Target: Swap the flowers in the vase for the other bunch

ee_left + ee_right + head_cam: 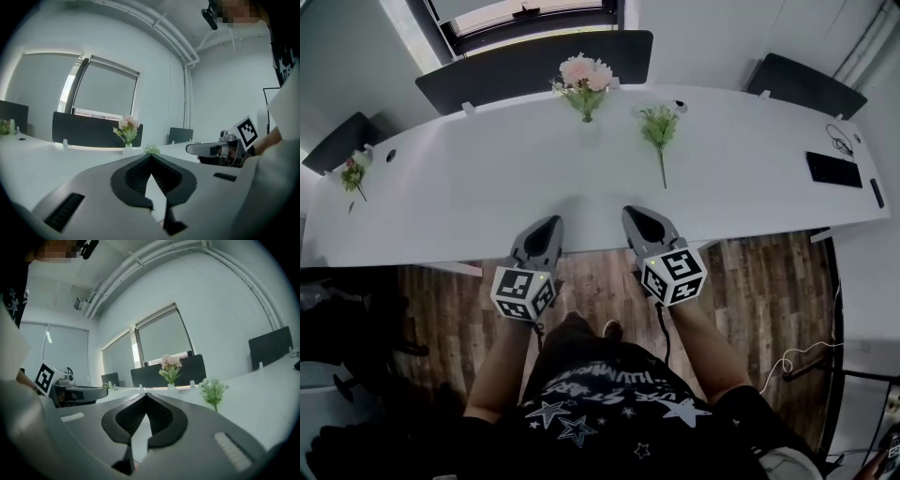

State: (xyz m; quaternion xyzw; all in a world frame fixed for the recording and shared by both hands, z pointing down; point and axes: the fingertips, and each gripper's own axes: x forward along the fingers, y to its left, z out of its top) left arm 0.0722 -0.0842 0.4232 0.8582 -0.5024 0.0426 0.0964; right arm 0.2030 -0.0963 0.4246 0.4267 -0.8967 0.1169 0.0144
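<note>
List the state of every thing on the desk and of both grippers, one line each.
pink flowers: standing upright in the vase.
vase: upright near the far edge of the table, holding the pink flowers.
green bunch: lying flat on the table, right of the vase, not held.
left gripper: fingers shut, empty.
right gripper: fingers shut, empty.

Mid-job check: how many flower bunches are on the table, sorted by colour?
Pink flower bunch: 1
Green bunch: 1
Small pink-and-green bunch, left end: 1
Total: 3
</note>
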